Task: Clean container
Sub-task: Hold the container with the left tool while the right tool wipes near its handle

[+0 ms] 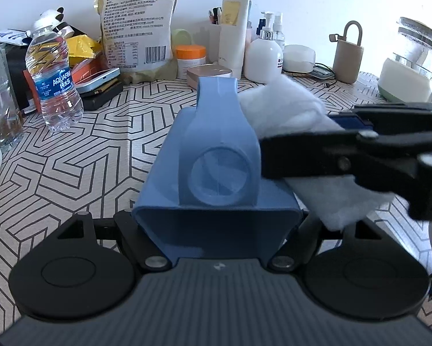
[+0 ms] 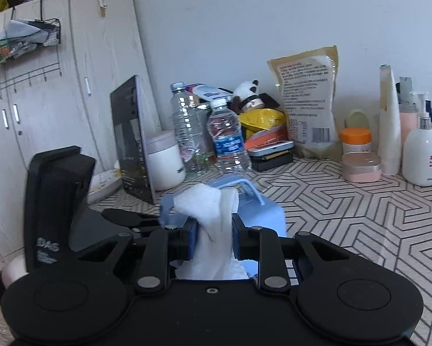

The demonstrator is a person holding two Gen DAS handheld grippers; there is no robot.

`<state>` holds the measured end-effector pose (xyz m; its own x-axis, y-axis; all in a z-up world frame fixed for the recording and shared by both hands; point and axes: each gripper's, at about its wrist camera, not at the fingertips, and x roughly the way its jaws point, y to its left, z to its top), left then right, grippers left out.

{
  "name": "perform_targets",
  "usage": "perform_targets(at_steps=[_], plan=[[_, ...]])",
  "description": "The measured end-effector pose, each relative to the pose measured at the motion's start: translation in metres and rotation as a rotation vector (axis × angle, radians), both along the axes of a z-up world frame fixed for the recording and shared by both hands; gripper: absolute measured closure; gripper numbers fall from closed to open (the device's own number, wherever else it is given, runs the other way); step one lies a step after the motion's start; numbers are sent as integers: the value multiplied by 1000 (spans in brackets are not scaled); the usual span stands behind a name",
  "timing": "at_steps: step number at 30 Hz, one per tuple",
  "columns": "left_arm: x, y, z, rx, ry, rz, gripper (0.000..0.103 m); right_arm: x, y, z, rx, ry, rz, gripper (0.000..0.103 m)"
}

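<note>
The blue container point(image 1: 216, 170) is lying on its side over the patterned tabletop point(image 1: 100, 150), near the front edge, its open mouth turned toward the left gripper point(image 1: 216, 230), whose fingers are clamping its two outer walls and keeping it steady. Its handle and a round clear window are facing up in the left wrist view. Just beside it on the right, a white cloth point(image 1: 288, 109) is pressing against the container's side; the right gripper point(image 2: 213, 242) is pinching that cloth tight between its blue pads point(image 2: 191, 242), with a loose fold sticking out beyond the tips and lying on the container's top in the right wrist view. Judging from this, the wiping step is under way, on the outer wall and handle. The next move probably calls for dragging the cloth along the surface with light, even pressure while the left grip is holding firm, then turning the container to reach the unwiped faces and the inside. Farther back, along the wall edge, a water bottle point(image 1: 54, 77), a large printed pouch point(image 1: 138, 23) and lotion bottles point(image 1: 263, 54) are standing well clear.
</note>
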<state>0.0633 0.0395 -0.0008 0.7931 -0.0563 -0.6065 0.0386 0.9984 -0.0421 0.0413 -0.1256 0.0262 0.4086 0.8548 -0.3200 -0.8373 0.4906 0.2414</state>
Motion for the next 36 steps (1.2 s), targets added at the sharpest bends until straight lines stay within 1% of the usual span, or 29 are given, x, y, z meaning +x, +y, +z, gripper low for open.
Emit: perform_targets(at_steps=[5, 7, 10, 15, 18, 21, 23, 27, 36], plan=[[0, 0, 0, -4, -1, 0, 27, 5, 1, -1, 11, 17, -19, 73], [0, 1, 0, -3, -1, -1, 27, 4, 1, -2, 8, 7, -19, 72], [0, 1, 1, -5, -1, -2, 27, 4, -2, -3, 19, 27, -12, 72], [2, 5, 1, -14, -2, -4, 27, 2, -2, -3, 22, 32, -1, 72], [2, 6, 0, -11, -3, -4, 27, 6, -2, -3, 26, 41, -13, 72], [1, 4, 0, -7, -6, -3, 27, 12, -3, -5, 30, 66, -33, 71], [1, 4, 0, -8, -7, -3, 27, 16, -4, -6, 34, 83, -44, 69], [1, 5, 1, -13, -2, 3, 27, 13, -5, -6, 43, 98, -2, 65], [0, 5, 1, -30, -7, 2, 27, 11, -5, -5, 47, 116, 21, 65]])
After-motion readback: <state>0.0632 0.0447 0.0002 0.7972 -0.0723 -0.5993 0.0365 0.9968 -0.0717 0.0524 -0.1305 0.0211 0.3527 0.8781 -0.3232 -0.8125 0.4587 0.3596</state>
